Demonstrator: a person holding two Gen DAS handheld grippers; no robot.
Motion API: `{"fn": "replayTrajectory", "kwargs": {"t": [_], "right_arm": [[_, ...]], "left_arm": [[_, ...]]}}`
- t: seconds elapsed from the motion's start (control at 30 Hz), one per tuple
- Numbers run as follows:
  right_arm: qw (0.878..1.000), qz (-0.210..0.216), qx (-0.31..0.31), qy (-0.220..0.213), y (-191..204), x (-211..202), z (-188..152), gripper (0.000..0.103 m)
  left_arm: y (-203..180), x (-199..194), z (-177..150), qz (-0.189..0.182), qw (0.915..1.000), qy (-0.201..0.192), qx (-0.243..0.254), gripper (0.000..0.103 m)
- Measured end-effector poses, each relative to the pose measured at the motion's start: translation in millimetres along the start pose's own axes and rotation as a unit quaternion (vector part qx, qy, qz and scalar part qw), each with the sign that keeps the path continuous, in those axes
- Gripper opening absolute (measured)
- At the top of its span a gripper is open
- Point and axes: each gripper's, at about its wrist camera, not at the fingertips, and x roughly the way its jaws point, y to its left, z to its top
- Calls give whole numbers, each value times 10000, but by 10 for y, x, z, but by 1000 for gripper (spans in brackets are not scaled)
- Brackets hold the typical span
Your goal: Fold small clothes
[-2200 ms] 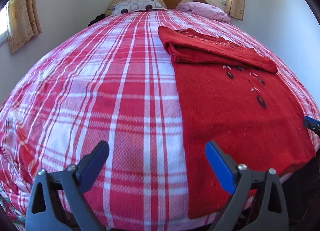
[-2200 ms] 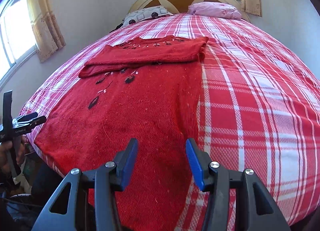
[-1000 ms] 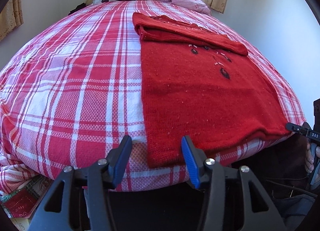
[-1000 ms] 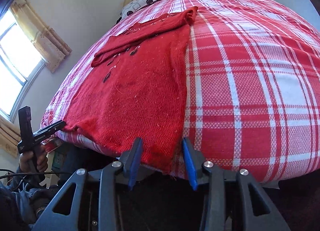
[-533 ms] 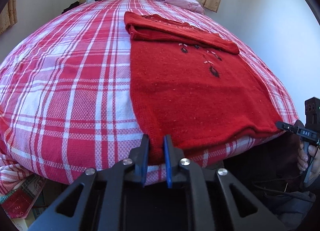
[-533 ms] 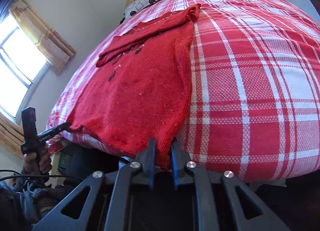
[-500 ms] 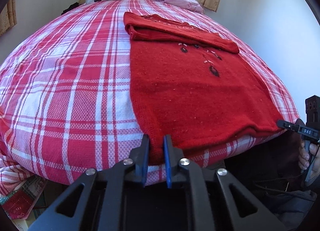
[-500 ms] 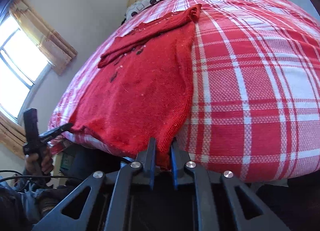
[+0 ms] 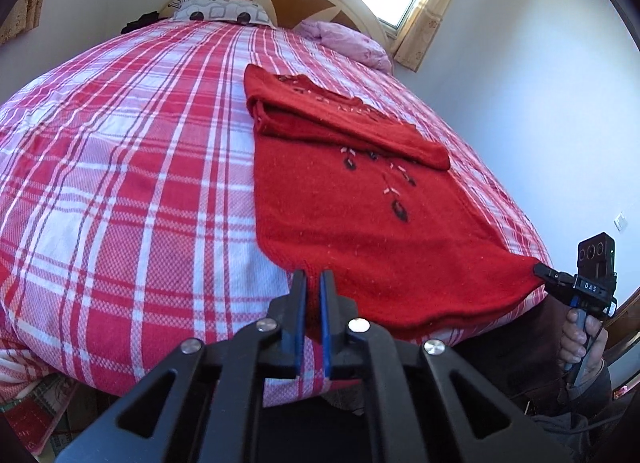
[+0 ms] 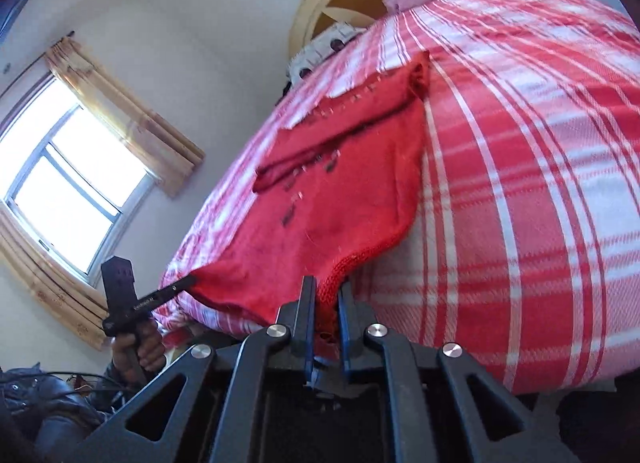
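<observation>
Left tongs (image 9: pixel 313 283) pinch one hem corner of the sweater (image 9: pixel 352 199), right tongs (image 10: pixel 325 295) the other; right tool reads "DAS".

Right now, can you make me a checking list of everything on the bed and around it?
Surface: red-and-white plaid bedspread, smooth.
Job's things: red knitted sweater, top part folded over; hem corners lifted.
Clutter: patterned grey pillow, pink pillow by the headboard.
Grippers: left tongs shut on one hem corner; right tongs shut on the other.
Cables: dark wires near the floor.
Surroundings: wooden headboard, curtained window.
</observation>
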Motion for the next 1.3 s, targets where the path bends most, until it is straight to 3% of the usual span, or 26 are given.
{"fn": "replayTrajectory", "kwargs": {"t": [0.37,0.87,1.3], "right_arm": [[9985,59,81,-534,-19,14,725,9],[9966,0,-12,-824,-22,340,1913,9],[9966,-233,-70,-791,-200,982,2764,9]], "left_arm": [[23,23,698,-256,9982,-500,-186,6],[174,462,1766,-502,9938,-751,-652,6],[348,1106,2489,-275,9936,-741,-806,6]]}}
